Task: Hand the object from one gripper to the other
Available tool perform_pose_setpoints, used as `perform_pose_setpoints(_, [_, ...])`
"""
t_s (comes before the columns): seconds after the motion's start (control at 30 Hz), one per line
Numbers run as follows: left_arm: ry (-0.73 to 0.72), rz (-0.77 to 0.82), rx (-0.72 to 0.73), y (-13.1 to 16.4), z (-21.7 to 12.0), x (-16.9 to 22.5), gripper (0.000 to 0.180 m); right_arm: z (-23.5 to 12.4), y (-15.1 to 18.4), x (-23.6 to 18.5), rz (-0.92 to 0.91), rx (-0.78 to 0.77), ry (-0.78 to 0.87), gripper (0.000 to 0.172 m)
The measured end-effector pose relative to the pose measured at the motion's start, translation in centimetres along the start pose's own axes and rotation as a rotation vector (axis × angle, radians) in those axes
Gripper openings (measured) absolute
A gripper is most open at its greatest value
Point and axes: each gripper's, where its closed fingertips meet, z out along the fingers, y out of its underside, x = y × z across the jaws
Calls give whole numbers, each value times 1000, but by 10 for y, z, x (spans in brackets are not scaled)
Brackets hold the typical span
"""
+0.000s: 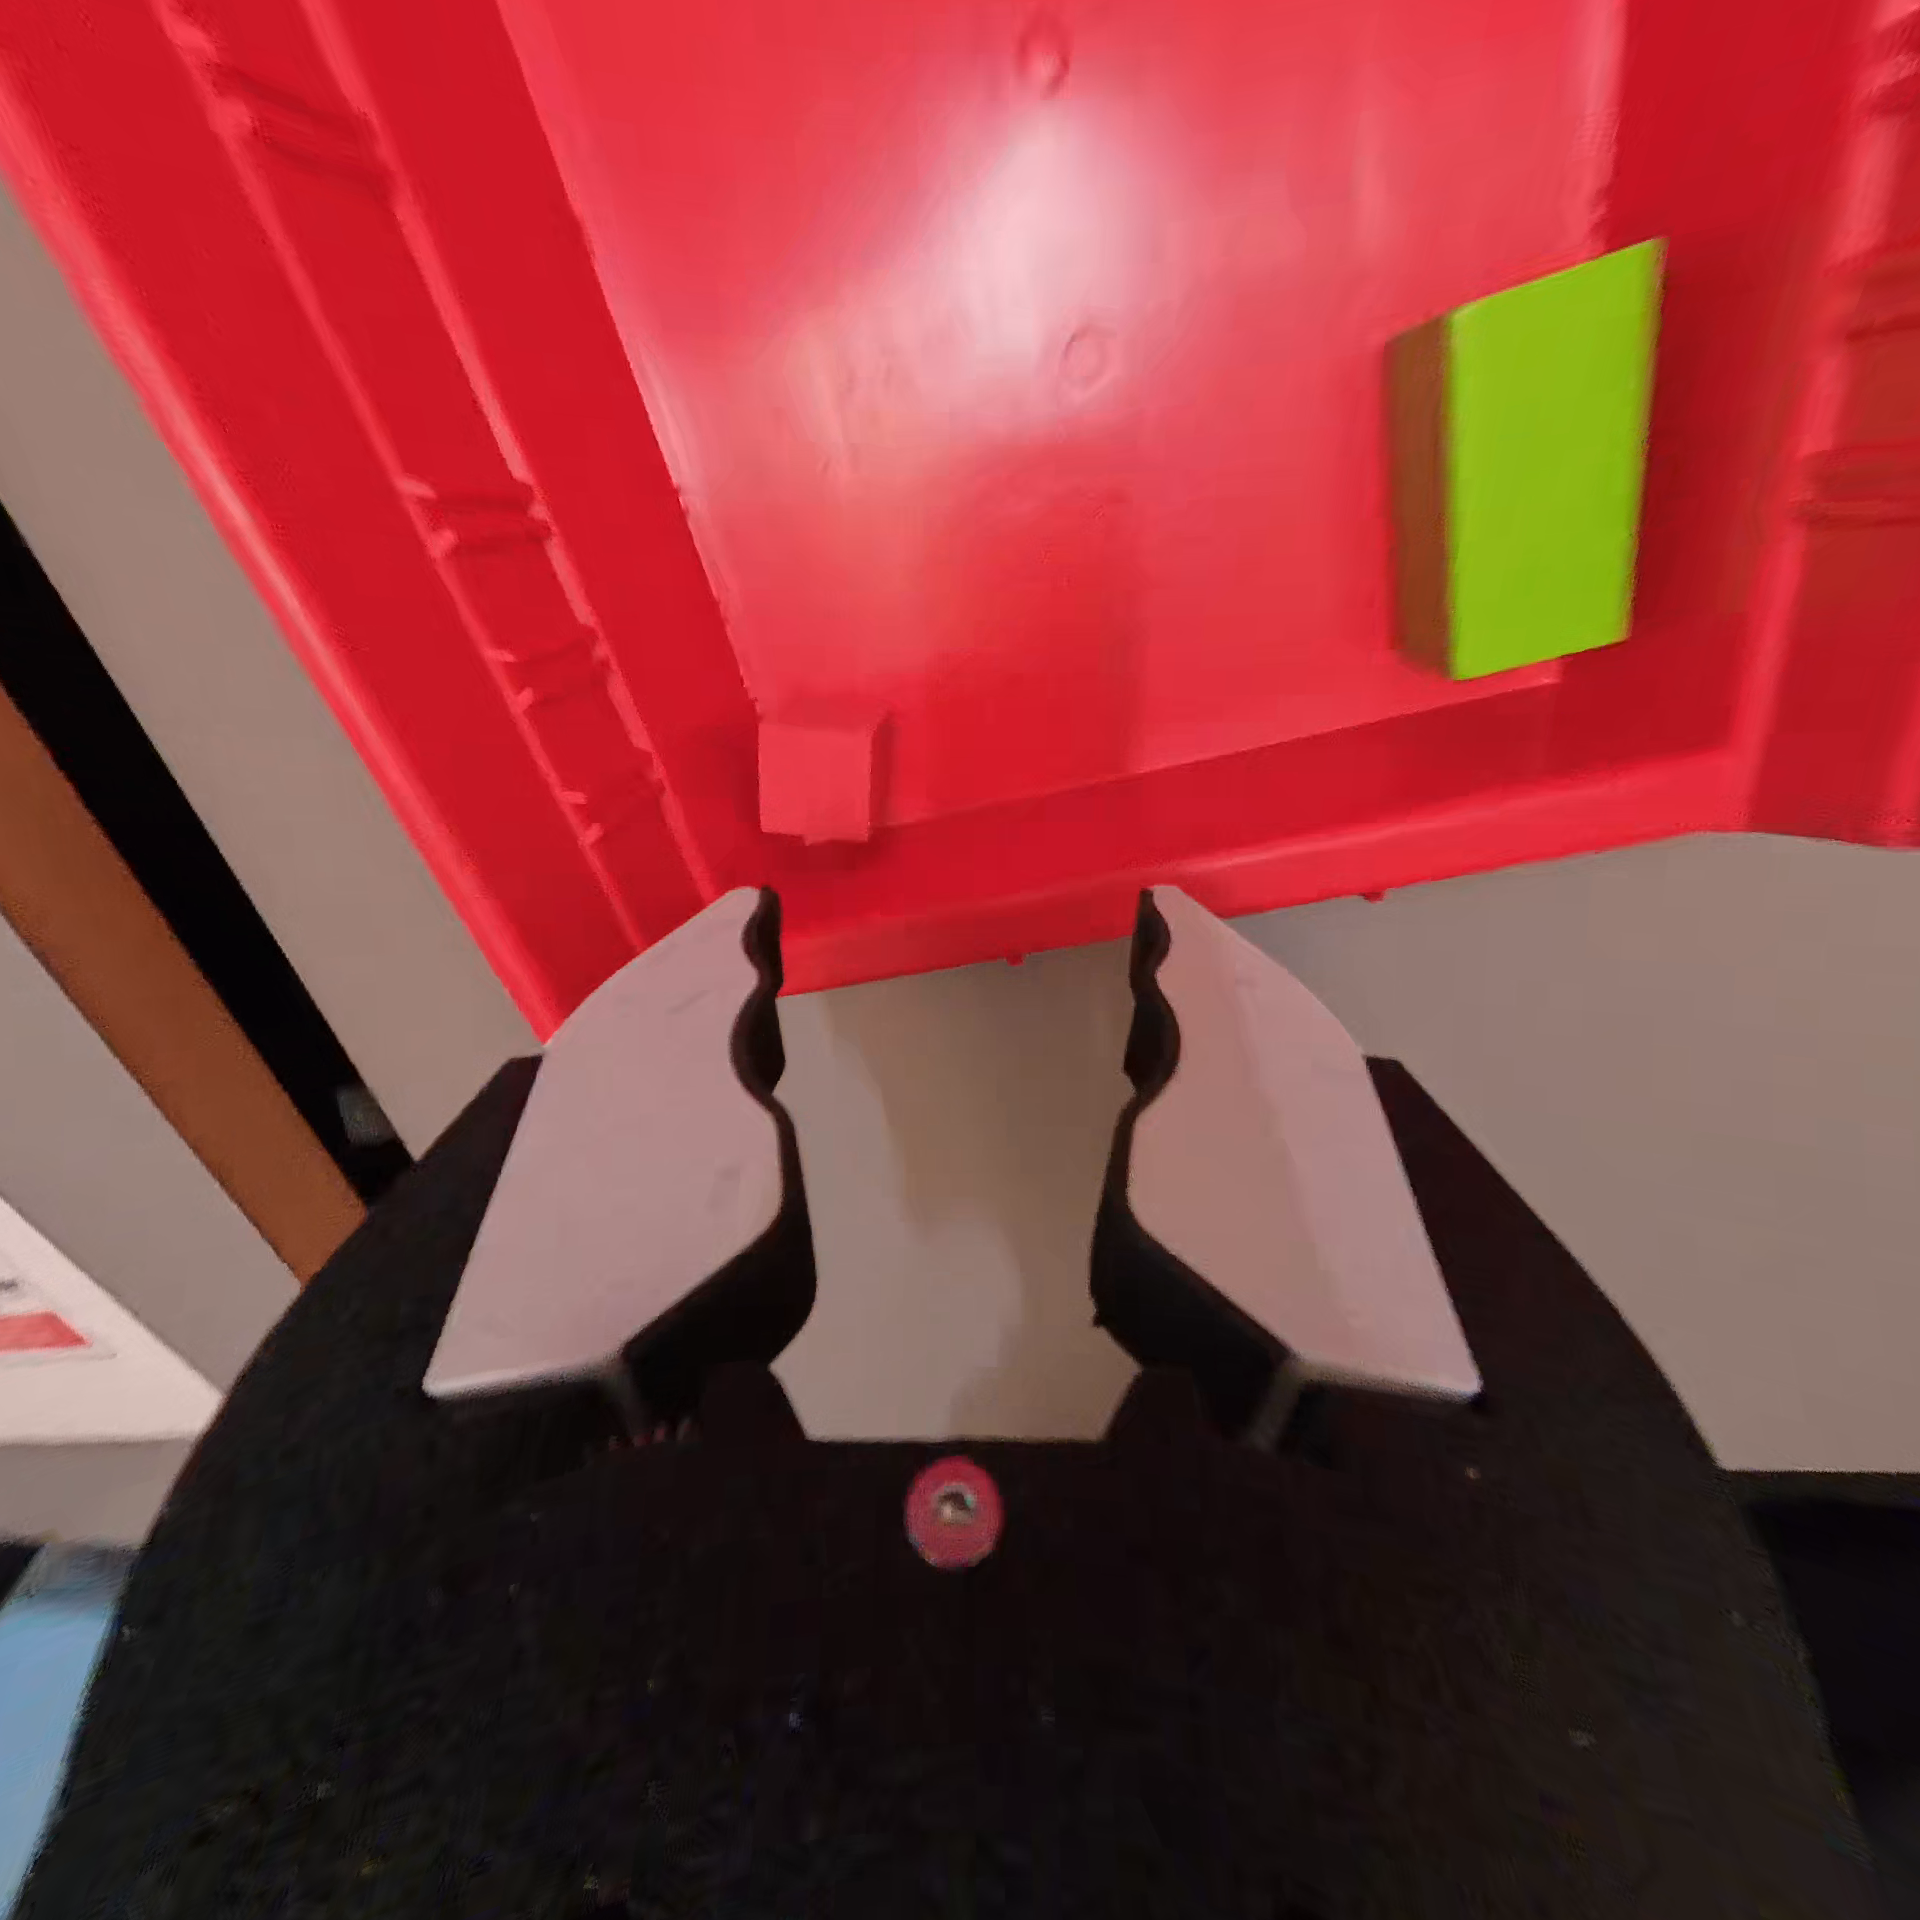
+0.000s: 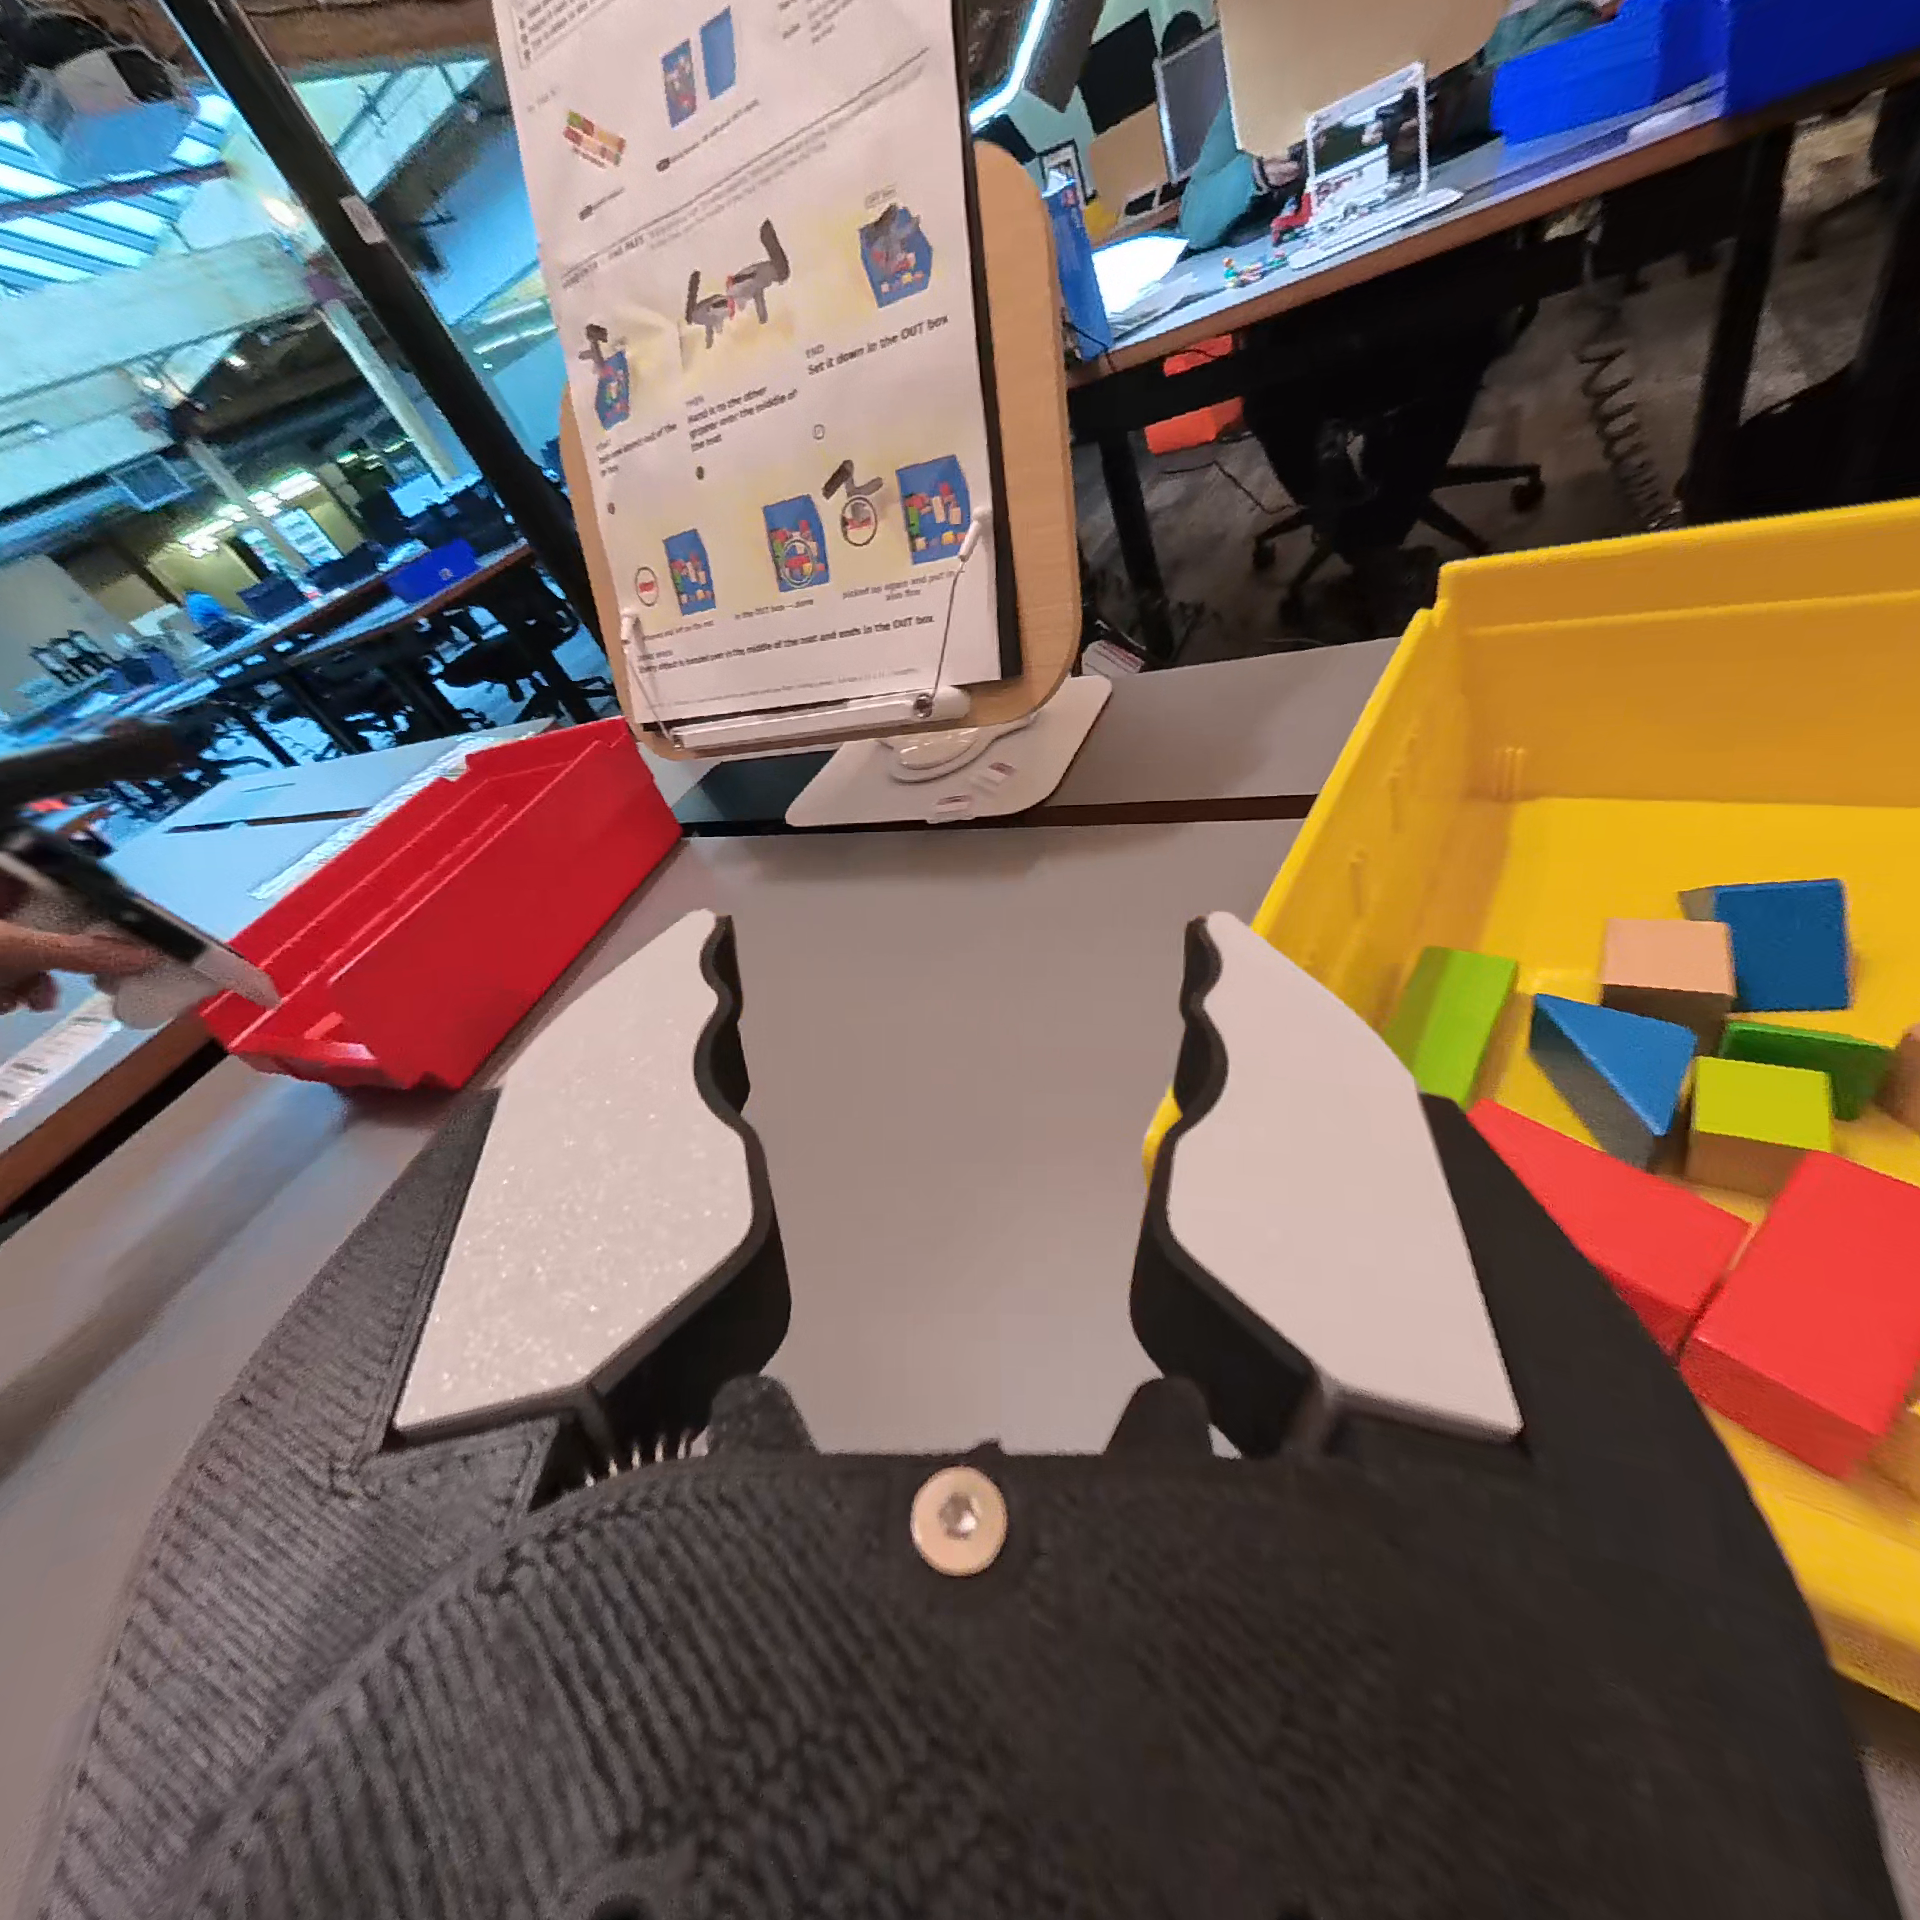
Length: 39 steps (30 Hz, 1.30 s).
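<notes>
**A:** Left wrist view: the left gripper [image 1: 951, 914] has its jaws spread with nothing between them, hanging over the near rim of the red bin [image 1: 1039, 260]. One green block [image 1: 1538, 457] lies flat inside, far right.

**B:** Looks like painted wood to me, so stiff, light, maybe a bit slick. I'd pinch it across the two long sides.

**A:** Right wrist view: the right gripper [image 2: 956, 935] is spread and empty too, above bare grey tabletop [image 2: 966, 1143]. The yellow bin [image 2: 1558, 727] on the right holds mixed blocks.

**B:** So no handover underway yet, I'd guess.
</notes>
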Motion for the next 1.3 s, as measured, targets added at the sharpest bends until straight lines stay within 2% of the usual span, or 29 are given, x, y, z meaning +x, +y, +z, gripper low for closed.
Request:
perform_pose_setpoints(0.03, [-17, -17, -63, 3, 7, -2, 64, 1, 2, -1, 6, -7, -8, 82])
perform_pose_setpoints(0.13, [-99, -101, -184, 8, 22, -15, 65, 1, 2, -2, 15, -5, -18, 82])
perform_pose_setpoints(0.23, [-106, -202, -237, 13, 31, -15, 62, -1, 1, -4, 21, 2, -28, 82])
perform_pose_setpoints(0.37, [-76, -351, -213, 12, 39, -12, 60, -2, 1, -2, 23, 1, -30, 82])
perform_pose_setpoints(0.5, [-57, -463, -190, 9, 46, -14, 48, -2, 1, 0, 33, 10, -36, 82])
perform_pose_setpoints(0.67, [-72, -490, -221, 11, 52, -15, 40, 2, 6, -1, 65, 5, -68, 82])
perform_pose_setpoints(0.87, [-41, -496, -231, 7, 60, -11, 45, 6, 11, 2, 94, -6, -90, 83])
perform_pose_setpoints(0.9, [-49, -472, -226, 5, 60, -12, 39, 6, 11, 2, 99, -4, -93, 83])
perform_pose_setpoints(0.97, [-53, -416, -210, 2, 58, -11, 9, 6, 12, 3, 108, -2, -97, 82])
perform_pose_setpoints(1.0, [-45, -395, -206, 2, 58, -9, 8, 6, 12, 3, 110, -2, -98, 82])
perform_pose_setpoints(1.07, [-37, -382, -200, 1, 59, -8, 9, 7, 12, 3, 108, -2, -97, 82])
perform_pose_setpoints(1.17, [13, -378, -218, 4, 56, -1, 36, 7, 13, 1, 109, -10, -100, 82])
perform_pose_setpoints(1.3, [-14, -447, -153, -3, 42, -8, 57, 8, 12, -2, 95, -9, -99, 82])
